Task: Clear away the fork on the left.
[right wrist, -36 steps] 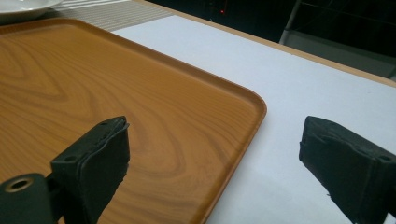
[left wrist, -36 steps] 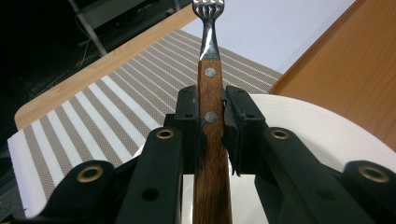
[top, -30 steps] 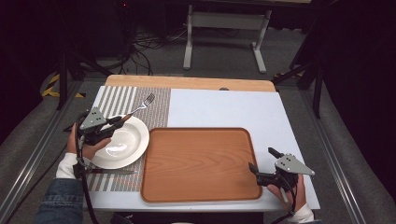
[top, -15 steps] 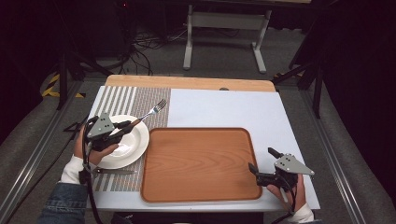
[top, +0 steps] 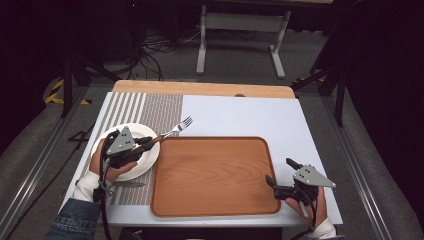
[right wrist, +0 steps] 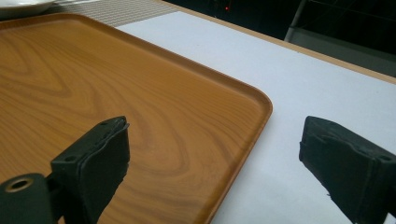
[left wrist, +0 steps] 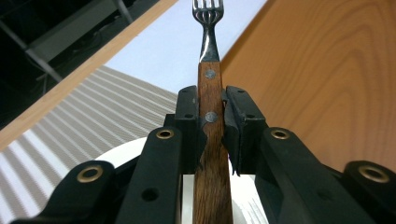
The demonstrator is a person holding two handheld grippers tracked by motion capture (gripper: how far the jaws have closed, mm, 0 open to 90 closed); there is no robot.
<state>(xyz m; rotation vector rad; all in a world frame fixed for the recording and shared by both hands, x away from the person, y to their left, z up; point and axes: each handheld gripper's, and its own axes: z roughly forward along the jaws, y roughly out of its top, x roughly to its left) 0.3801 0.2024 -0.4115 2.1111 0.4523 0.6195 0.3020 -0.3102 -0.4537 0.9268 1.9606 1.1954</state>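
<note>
High view: our left gripper (top: 150,142) hangs over the white plate (top: 145,162) — its fingers (left wrist: 189,121) pinch the fork (top: 172,131) by its wooden handle. Our right gripper (top: 280,172), fingers spread, straddles the wooden tray's (top: 215,175) near right corner on the worktop (top: 240,117).

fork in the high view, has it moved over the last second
Yes. The fork, clamped in the left tongs, has swung nearer and rightward: its tines left the striped placemat and now sit just beyond the wooden tray far-left corner.
</note>
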